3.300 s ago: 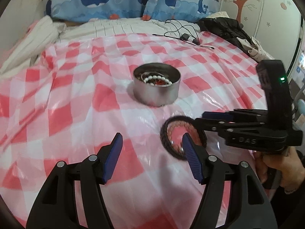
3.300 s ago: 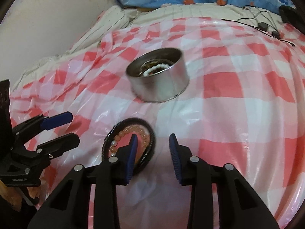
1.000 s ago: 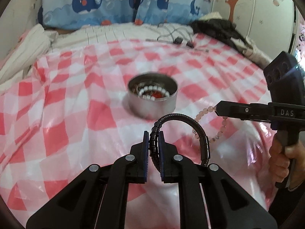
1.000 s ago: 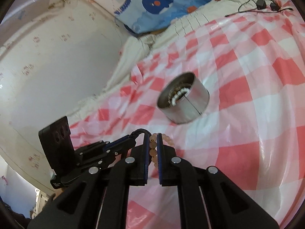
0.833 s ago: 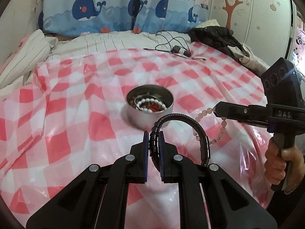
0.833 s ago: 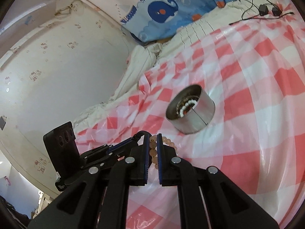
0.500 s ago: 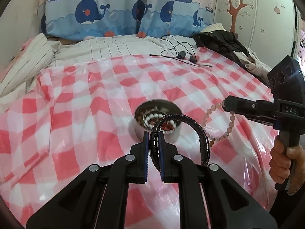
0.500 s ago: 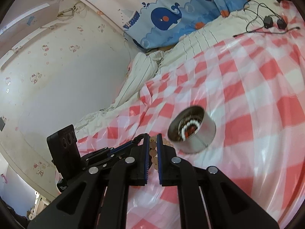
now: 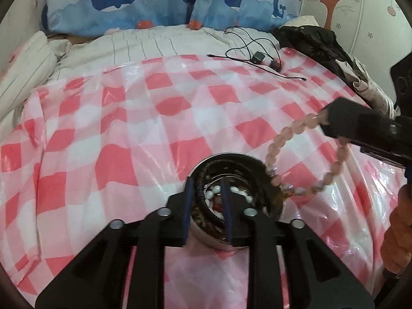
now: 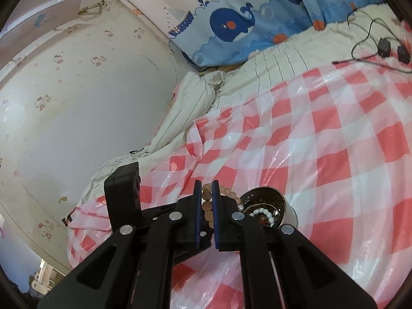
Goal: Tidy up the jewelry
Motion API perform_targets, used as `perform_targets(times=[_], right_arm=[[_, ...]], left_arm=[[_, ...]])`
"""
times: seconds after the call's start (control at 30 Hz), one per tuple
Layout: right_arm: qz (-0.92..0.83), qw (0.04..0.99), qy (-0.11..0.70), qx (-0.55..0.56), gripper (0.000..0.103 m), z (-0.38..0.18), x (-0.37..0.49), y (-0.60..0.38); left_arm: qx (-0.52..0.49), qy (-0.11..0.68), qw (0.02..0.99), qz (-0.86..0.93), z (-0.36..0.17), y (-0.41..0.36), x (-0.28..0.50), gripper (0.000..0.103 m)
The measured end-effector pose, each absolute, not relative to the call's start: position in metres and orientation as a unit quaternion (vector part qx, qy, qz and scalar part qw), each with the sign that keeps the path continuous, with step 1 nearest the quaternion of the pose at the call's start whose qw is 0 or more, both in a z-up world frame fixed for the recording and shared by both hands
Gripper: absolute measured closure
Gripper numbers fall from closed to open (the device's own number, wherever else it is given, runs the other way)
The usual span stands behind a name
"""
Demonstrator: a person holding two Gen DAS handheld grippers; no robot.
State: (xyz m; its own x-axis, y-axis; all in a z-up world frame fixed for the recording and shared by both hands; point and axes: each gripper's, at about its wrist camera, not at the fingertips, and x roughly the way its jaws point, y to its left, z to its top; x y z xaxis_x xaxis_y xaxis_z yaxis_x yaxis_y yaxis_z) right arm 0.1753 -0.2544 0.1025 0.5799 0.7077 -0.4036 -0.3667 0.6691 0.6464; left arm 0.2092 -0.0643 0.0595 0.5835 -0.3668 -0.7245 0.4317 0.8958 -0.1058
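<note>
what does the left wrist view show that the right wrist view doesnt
Only the left wrist view: the black braided bracelet lying loose between the left hand-held gripper fingers, which have just been opening over the tin; a person's hand at the right edge; a black jacket.

Only the right wrist view: the papered wall, and the right hand-held gripper clamped on the beads from behind.

Both: the metal tin of jewelry, the pink bead bracelet, checked plastic sheet, whale curtain, cables.
</note>
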Motion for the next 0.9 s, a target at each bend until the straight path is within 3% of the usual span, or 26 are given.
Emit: perform_targets(times=[0.07, 0.17, 0.23, 0.4, 0.47, 0.57, 0.63, 0.9], right_arm=[[0.323, 0.844, 0.337, 0.265, 0.095, 0.098, 0.182, -0.251], [0.312, 0.84, 0.364, 0.255, 0.094, 0.087, 0.192, -0.244], [0.237, 0.869, 0.397, 0.179, 0.067, 0.078, 0.195, -0.234], [0.195, 0.89, 0.382, 0.153, 0.064, 0.079, 0.167, -0.246], [0.186, 0.892, 0.383, 0.148, 0.058, 0.076, 0.143, -0.25], [0.16, 0.894, 0.4, 0.125, 0.046, 0.059, 0.09, -0.251], [0.143, 0.892, 0.412, 0.115, 0.039, 0.049, 0.063, -0.25], [0.082, 0.901, 0.42, 0.067, 0.022, 0.034, -0.007, -0.248]], left_arm=[[0.034, 0.388, 0.896, -0.216, 0.062, -0.052, 0.204, 0.069], [0.025, 0.384, 0.9, -0.205, 0.066, -0.037, 0.2, 0.066], [0.021, 0.381, 0.904, -0.195, 0.069, -0.029, 0.194, 0.061], [0.026, 0.373, 0.912, -0.17, 0.074, -0.017, 0.148, 0.038], [0.025, 0.377, 0.911, -0.164, 0.073, -0.017, 0.123, 0.025], [0.032, 0.382, 0.911, -0.15, 0.067, -0.02, 0.082, 0.012], [0.036, 0.386, 0.91, -0.145, 0.062, -0.022, 0.057, 0.008], [0.049, 0.407, 0.905, -0.111, 0.032, -0.028, -0.003, 0.008]])
